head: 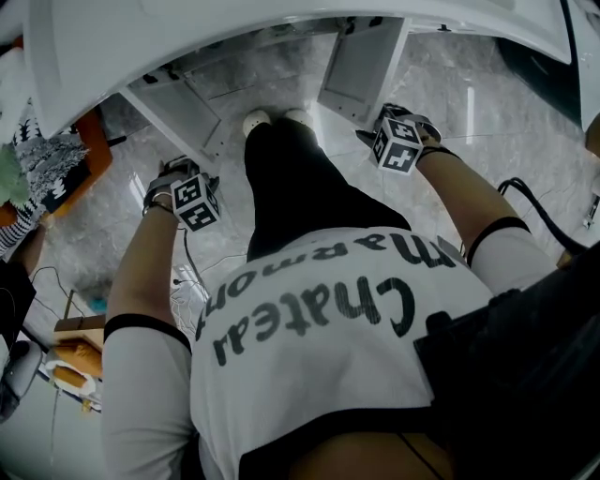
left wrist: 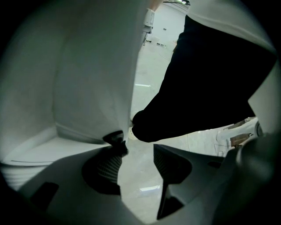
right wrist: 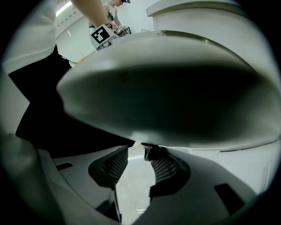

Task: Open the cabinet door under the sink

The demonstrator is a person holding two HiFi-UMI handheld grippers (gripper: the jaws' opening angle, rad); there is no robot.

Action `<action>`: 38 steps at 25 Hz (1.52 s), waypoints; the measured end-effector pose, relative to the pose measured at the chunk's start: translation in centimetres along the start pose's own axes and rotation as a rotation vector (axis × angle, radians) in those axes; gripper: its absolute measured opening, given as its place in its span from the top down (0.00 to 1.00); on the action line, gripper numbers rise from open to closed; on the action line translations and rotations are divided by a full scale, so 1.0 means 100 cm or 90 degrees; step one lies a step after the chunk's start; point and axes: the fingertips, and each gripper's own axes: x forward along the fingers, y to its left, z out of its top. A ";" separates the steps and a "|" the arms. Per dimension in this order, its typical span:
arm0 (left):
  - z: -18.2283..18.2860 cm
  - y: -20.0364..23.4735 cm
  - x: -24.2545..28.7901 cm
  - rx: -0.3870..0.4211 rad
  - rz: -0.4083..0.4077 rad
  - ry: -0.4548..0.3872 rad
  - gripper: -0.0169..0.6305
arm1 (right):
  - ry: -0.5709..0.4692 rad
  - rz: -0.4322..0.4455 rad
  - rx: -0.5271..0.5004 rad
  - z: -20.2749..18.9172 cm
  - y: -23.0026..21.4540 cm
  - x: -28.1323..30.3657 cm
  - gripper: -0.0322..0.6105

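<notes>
Under the white sink counter [head: 187, 28] both cabinet doors stand swung out: the left door [head: 183, 112] and the right door [head: 361, 66]. My left gripper [head: 183, 187] points steeply down beside the left door [left wrist: 96, 79]. Its jaws are apart, floor shows between them, and a small dark knob [left wrist: 115, 137] on the door's edge rests against the left fingertip. My right gripper [head: 401, 141] is at the right door [right wrist: 175, 96]. It is open too [right wrist: 136, 154], with that door's dark knob [right wrist: 150, 151] touching its right fingertip.
The person's black-trousered legs [head: 291, 178] and white shoes [head: 277, 119] stand between the two doors on a grey marble floor [head: 141, 169]. An orange-edged thing [head: 94, 150] lies at the left, cables [head: 525, 202] trail at the right.
</notes>
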 end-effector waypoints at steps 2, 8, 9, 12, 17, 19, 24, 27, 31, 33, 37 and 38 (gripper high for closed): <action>-0.005 -0.002 -0.001 0.002 0.001 0.005 0.66 | 0.002 -0.003 0.002 -0.001 0.000 0.000 0.72; -0.020 -0.009 -0.008 0.041 -0.004 0.018 0.66 | 0.010 -0.007 -0.009 -0.016 0.003 -0.003 0.70; -0.024 -0.010 -0.009 0.053 -0.004 0.020 0.66 | 0.011 -0.007 -0.012 -0.019 0.003 -0.004 0.70; -0.045 -0.012 -0.010 0.098 -0.004 0.033 0.66 | 0.016 -0.002 -0.023 -0.027 0.004 -0.007 0.70; -0.067 -0.015 -0.013 0.132 -0.005 0.046 0.66 | 0.030 0.001 -0.032 -0.039 0.003 -0.009 0.70; -0.070 -0.016 -0.012 0.141 -0.008 0.048 0.66 | 0.040 0.002 -0.034 -0.045 0.004 -0.011 0.70; -0.076 -0.018 -0.012 0.155 -0.019 0.047 0.65 | 0.075 0.013 -0.049 -0.058 0.004 -0.013 0.70; -0.081 -0.016 -0.015 0.165 -0.013 0.047 0.65 | 0.083 0.020 -0.053 -0.067 0.004 -0.016 0.68; -0.098 -0.019 -0.017 0.194 -0.025 0.062 0.64 | 0.100 0.045 -0.062 -0.081 0.003 -0.020 0.67; -0.104 -0.021 -0.019 0.212 -0.040 0.065 0.62 | 0.112 0.056 -0.066 -0.089 0.003 -0.024 0.65; -0.115 -0.020 -0.017 0.244 -0.046 0.067 0.61 | 0.149 0.081 -0.130 -0.103 0.003 -0.029 0.63; -0.116 -0.020 -0.018 0.250 -0.049 0.064 0.61 | 0.156 0.091 -0.144 -0.106 0.002 -0.031 0.64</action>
